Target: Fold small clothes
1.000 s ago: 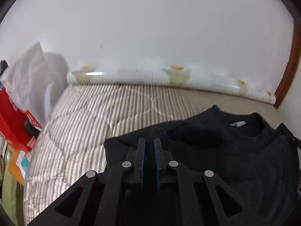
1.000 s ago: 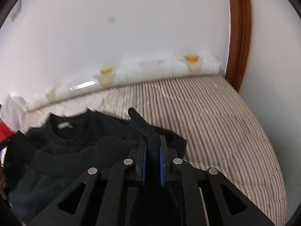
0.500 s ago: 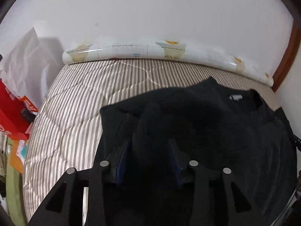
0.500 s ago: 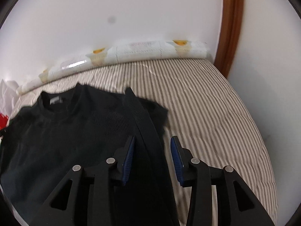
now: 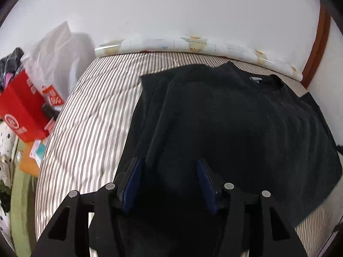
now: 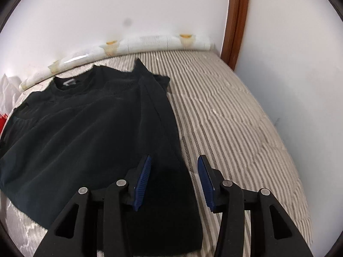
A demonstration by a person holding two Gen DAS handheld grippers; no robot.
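A black sweater (image 5: 235,117) lies on the striped bed, collar toward the wall, with both sleeves laid down along its sides. It also shows in the right wrist view (image 6: 85,128). My left gripper (image 5: 169,165) is open and empty over the sweater's left sleeve. My right gripper (image 6: 174,162) is open and empty over the sweater's right sleeve, near the garment's right edge.
The striped bed cover (image 6: 225,117) runs to a white wall with a rolled patterned sheet (image 5: 182,45) along it. A red box (image 5: 21,107) and a white plastic bag (image 5: 53,53) sit off the bed's left side. A brown door frame (image 6: 236,21) stands at the right.
Both grippers were shut on the sleeve ends a second ago. They opened, let the sleeves drop onto the sweater, and pulled back toward the near edge.
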